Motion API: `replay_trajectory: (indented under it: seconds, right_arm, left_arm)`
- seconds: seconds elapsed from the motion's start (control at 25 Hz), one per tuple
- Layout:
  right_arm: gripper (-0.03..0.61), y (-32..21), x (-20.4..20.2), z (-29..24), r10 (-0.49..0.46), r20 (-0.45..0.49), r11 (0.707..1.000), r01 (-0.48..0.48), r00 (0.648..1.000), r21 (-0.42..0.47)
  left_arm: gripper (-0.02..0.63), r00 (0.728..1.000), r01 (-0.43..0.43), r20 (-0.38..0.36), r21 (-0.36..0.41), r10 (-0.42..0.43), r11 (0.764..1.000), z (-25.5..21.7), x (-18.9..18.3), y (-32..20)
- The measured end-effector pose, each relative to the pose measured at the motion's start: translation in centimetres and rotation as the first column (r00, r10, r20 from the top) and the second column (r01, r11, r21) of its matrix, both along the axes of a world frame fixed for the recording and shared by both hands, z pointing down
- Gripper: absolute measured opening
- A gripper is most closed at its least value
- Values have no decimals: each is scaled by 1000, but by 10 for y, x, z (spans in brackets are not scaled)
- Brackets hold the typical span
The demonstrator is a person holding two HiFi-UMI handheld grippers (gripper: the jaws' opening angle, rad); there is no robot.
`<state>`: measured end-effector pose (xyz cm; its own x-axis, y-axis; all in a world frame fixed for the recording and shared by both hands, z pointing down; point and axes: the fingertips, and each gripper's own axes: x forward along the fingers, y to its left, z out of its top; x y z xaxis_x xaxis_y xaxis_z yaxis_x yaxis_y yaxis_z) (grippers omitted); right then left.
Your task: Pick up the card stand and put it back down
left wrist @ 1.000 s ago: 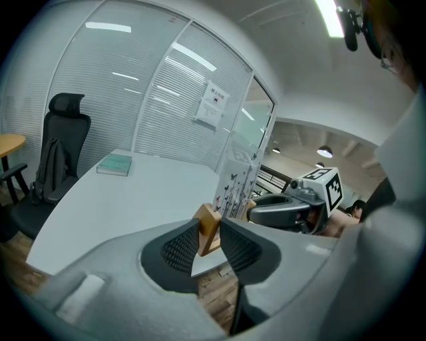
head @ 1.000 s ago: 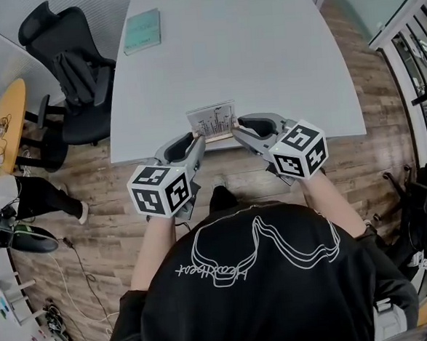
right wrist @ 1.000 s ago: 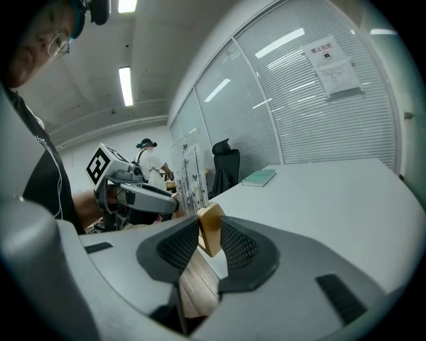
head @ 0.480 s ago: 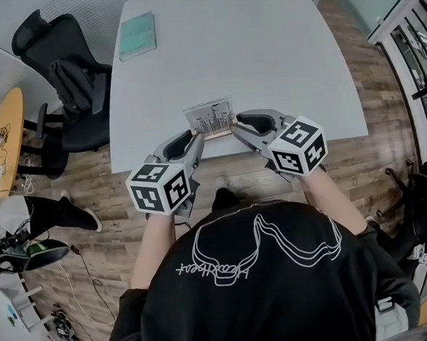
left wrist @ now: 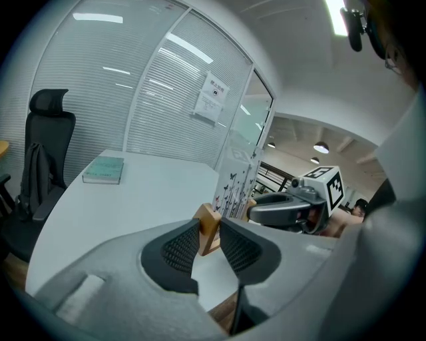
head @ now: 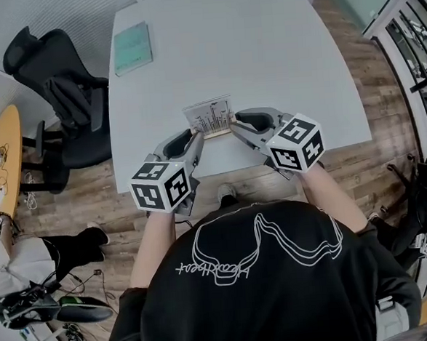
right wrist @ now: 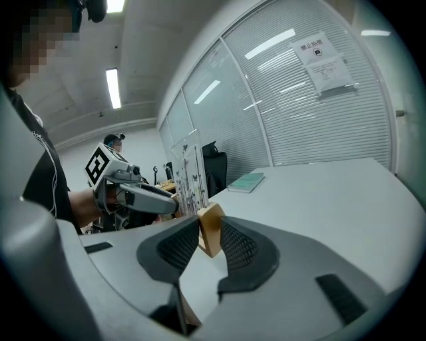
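The card stand (head: 210,117), a pale printed card upright in a wooden base, is over the white table (head: 263,46) near its front edge. My left gripper (head: 196,137) is shut on the left end of the wooden base (left wrist: 208,228), which sits between both ribbed pads. My right gripper (head: 234,126) is shut on the base's right end (right wrist: 211,230). The two grippers face each other across the stand; the right gripper (left wrist: 286,206) shows in the left gripper view and the left gripper (right wrist: 143,198) in the right gripper view. I cannot tell whether the base touches the table.
A teal book (head: 132,48) lies at the table's far left corner. A black office chair (head: 54,82) with a jacket on it stands left of the table, and a round wooden table (head: 4,155) beyond it. Glass walls with blinds enclose the room.
The head view has shifted, and the stand with both grippers now shows farther in from the table's front edge. Both grips look unchanged. A person's legs at the left have moved down the view.
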<state>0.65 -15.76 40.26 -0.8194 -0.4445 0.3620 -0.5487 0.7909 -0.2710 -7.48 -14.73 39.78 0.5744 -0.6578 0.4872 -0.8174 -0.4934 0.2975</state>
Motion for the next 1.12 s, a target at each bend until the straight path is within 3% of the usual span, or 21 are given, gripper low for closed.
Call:
replay_trajectory:
  seconds: [0.4,1.12]
  right_arm:
    - [103,-55,-25,20,23,-19,1000,-23,1000,2]
    - [98,-116,-59,106,50,-99,998,-54,994,-38]
  left_arm:
    - [101,999,-36,6,-24,37,999,21,-25,-55]
    - [97,995,-104,-3,-98,105,990,112,-59,-116]
